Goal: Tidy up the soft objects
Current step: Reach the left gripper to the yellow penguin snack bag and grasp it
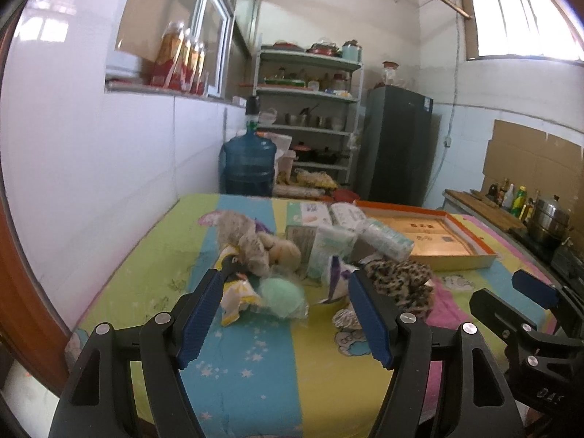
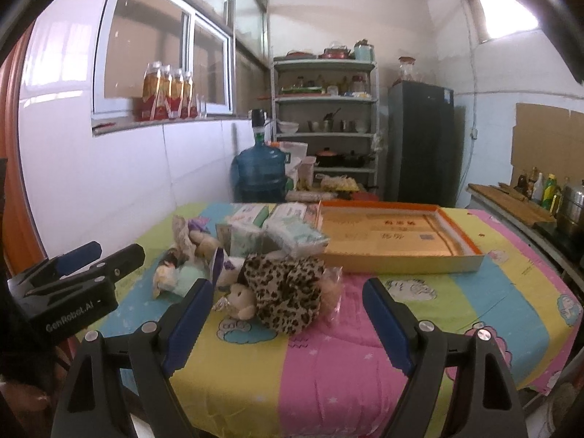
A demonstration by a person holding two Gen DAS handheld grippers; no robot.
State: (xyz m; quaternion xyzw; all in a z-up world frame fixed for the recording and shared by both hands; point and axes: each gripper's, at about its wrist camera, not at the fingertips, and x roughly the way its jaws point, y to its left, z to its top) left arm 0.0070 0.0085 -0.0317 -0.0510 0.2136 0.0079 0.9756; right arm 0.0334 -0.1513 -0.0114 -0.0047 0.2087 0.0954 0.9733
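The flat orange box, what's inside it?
The shallow orange-rimmed cardboard box holds no toys; only its printed tan bottom shows. Its near wall hides a strip of floor.

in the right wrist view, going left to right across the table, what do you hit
left gripper → mint green soft ball → small teddy bear → leopard print plush → orange-rimmed shallow box

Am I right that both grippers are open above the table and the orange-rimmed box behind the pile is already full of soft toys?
Not quite: the right wrist view shows the orange-rimmed box empty. Both the left gripper and right gripper are indeed open, with the soft toys piled on the table.
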